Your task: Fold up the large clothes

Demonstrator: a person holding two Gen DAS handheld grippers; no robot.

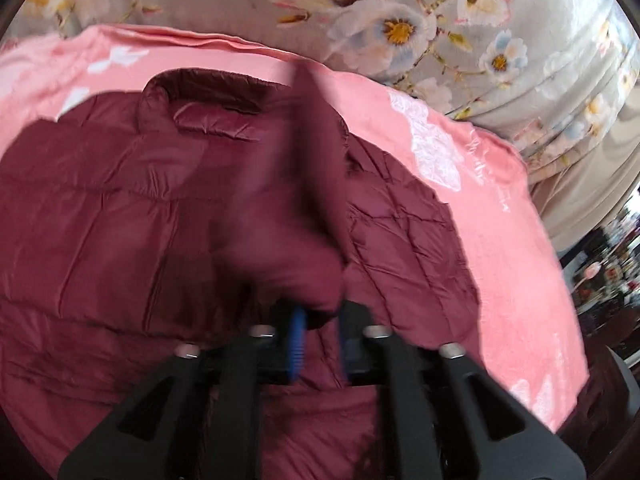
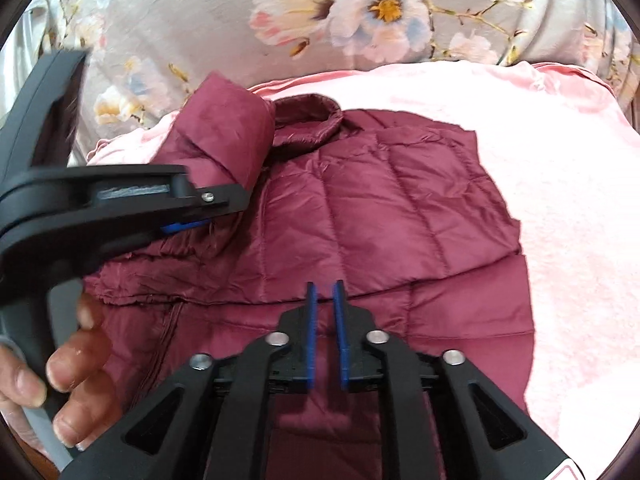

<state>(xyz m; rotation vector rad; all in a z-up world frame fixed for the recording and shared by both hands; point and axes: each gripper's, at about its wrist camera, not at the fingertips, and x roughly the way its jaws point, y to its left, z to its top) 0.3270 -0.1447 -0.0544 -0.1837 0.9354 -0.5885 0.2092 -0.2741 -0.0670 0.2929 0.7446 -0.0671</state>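
- The person's left hand [image 2: 60,380] wraps the handle of the left gripper [image 2: 224,210] at the left edge of the right wrist view, fingernails showing.
- The left gripper is clenched on the maroon sleeve [image 2: 224,140] of the quilted jacket [image 2: 400,216]; the sleeve stands up from the blue pads as a puffy fold, held above the jacket's left shoulder.
- In the left wrist view the same sleeve [image 1: 296,200] rises between the blue pads [image 1: 298,344] as a blurred column. The gap between the pads looks narrow, though motion blur makes the exact width hard to judge.
- The jacket lies spread flat on a pink blanket [image 2: 560,200], collar [image 2: 310,120] pointing away from the cameras, toward a grey floral bedsheet [image 2: 200,20] beyond the blanket.
- A zipper seam [image 2: 168,340] runs down the jacket's front, near the left hand.
- The right gripper [image 2: 325,292] hovers over the lower middle of the jacket, its two blue pads [image 2: 311,336] parted by a small gap with nothing between them; whether the tips touch the fabric below cannot be told.
- To the right, the jacket's edge ends on bare pink blanket.
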